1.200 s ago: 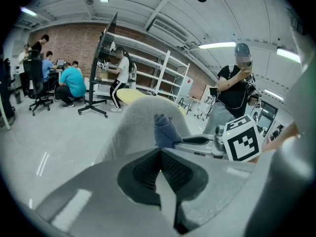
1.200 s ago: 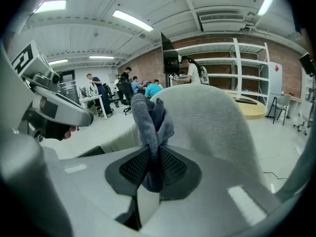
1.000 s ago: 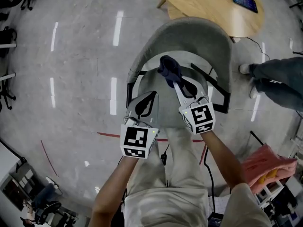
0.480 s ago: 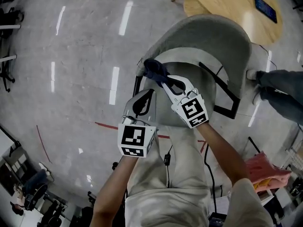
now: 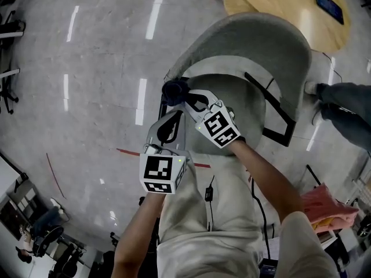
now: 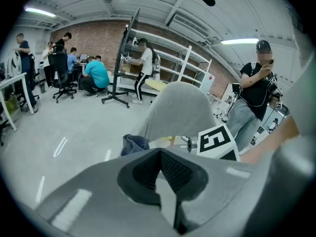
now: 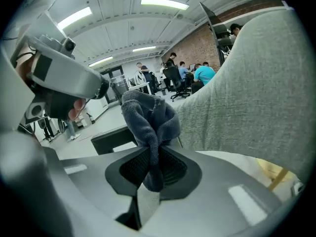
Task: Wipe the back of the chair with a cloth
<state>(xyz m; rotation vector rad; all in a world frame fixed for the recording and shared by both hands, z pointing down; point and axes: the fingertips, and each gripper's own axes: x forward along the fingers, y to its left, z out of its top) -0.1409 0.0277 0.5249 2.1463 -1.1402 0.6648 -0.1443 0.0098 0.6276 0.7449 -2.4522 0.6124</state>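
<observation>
A grey upholstered chair stands in front of me, its curved back [image 5: 255, 39] toward the far side. My right gripper [image 5: 186, 100] reaches over the seat to the chair's left edge, shut on a bunched dark blue cloth [image 5: 174, 90]. In the right gripper view the cloth [image 7: 148, 117] stands up out of the right gripper [image 7: 153, 168], with the chair back [image 7: 252, 93] close on the right. My left gripper [image 5: 168, 127] hangs nearer me, shut and holding nothing. In the left gripper view, beyond the left gripper [image 6: 160, 154], I see the cloth [image 6: 133, 143] and the chair back [image 6: 180, 110].
A round wooden table [image 5: 278, 7] with a phone [image 5: 328, 2] stands behind the chair. A person's legs [image 5: 342, 106] are at the right. Black armrests [image 5: 272, 112] flank the seat. A pink cloth [image 5: 330, 204] lies lower right. People and shelving [image 6: 148, 58] fill the room's far side.
My right gripper has carried the cloth leftward, from above the middle of the seat to the chair's left edge. The left gripper has barely moved.
</observation>
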